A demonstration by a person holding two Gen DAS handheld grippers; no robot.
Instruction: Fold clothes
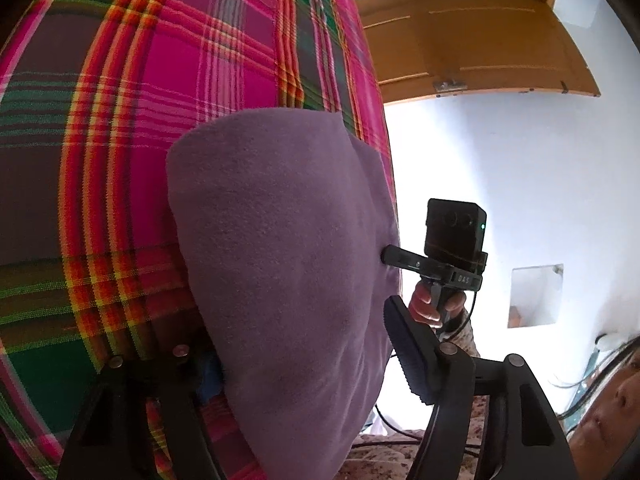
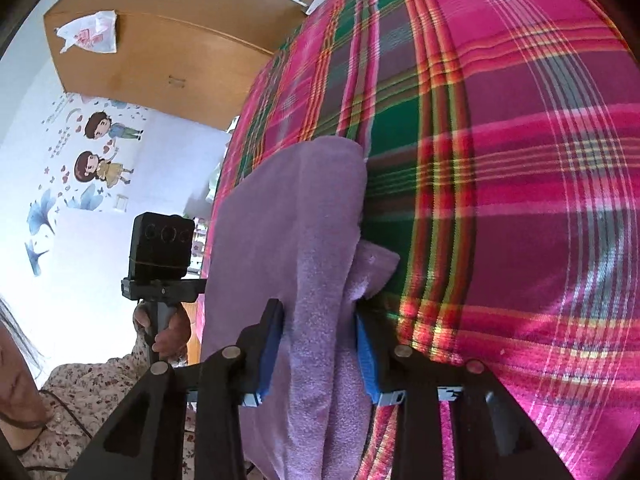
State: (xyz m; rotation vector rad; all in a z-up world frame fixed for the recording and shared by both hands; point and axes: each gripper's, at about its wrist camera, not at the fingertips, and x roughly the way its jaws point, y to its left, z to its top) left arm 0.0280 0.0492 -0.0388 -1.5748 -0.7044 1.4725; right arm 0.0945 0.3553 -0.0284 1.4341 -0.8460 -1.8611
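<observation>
Over the plaid bedspread [image 2: 520, 200] | purple towel [image 2: 288, 240] held up, folded | right gripper [image 2: 318, 354] clamps its doubled edge between blue pads | left gripper [image 1: 308, 360] straddles its other edge, grip unclear | no containers visible.

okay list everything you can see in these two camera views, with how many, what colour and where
towel: one, purple, held up over the bed, between both grippers' fingers
bedsheet: one, pink, green and red plaid, behind the towel
wardrobe: one, brown wood, against the white wall
plastic bag: one, white with red print, lying against the wardrobe
wall stickers: two cartoon children with blue leaves, on the white wall
wall niche: one, pale, in the white wall
left gripper: black, fingers either side of the towel's edge
right gripper: black with blue pads, closed on the towel's edge
person's face: one, at the frame edge
</observation>
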